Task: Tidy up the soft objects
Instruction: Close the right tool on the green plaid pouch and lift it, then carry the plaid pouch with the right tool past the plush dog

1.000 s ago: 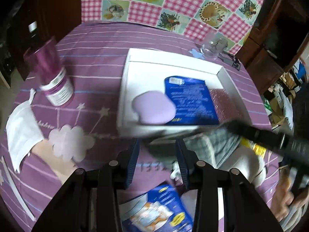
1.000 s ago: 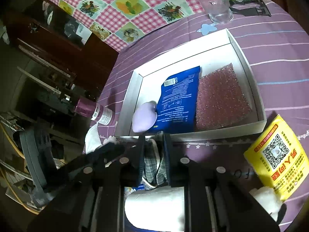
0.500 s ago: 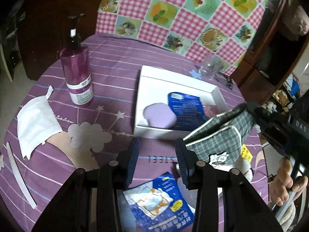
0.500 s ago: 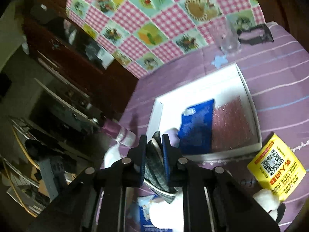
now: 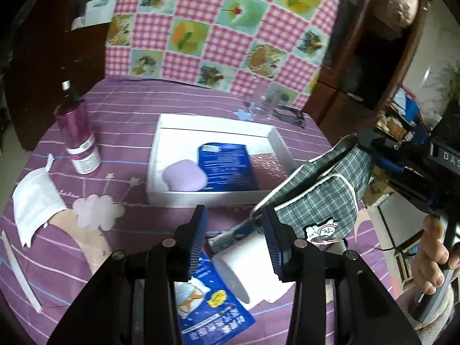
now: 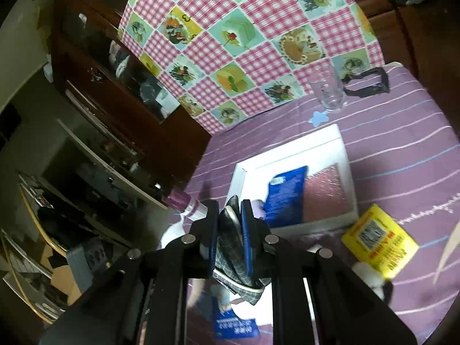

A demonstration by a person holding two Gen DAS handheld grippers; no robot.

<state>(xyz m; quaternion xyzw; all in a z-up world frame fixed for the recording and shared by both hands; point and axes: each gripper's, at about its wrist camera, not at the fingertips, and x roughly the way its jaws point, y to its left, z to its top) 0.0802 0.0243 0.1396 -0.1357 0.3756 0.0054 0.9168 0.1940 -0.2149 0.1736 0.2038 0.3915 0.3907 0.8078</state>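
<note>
A grey-green plaid cloth pouch (image 5: 322, 198) with white piping and a small cat patch hangs in the air, right of the white box (image 5: 212, 198). My right gripper (image 5: 371, 146) is shut on its upper edge. In the right wrist view the plaid cloth (image 6: 230, 247) sits pinched between the pads of the right gripper (image 6: 230, 221). My left gripper (image 5: 234, 230) stands open above the table in front of the box, holding nothing; the pouch's lower corner hangs close to its right finger. In the box lie a lilac puff (image 5: 184, 175), a blue packet (image 5: 227, 166) and a pink sponge (image 5: 267, 169).
On the purple striped tablecloth are a purple bottle (image 5: 77, 135), a white face mask (image 5: 34, 198), a glass (image 5: 264, 103), black spectacles (image 5: 290, 115), a white paper roll (image 5: 253, 270), another blue packet (image 5: 210, 302) and a yellow packet (image 6: 379, 247). A person's hand (image 5: 434, 258) holds the right gripper's handle.
Both grippers have risen and pulled back from the table. The right one has lifted the plaid pouch from the table in front of the box up into the air.
</note>
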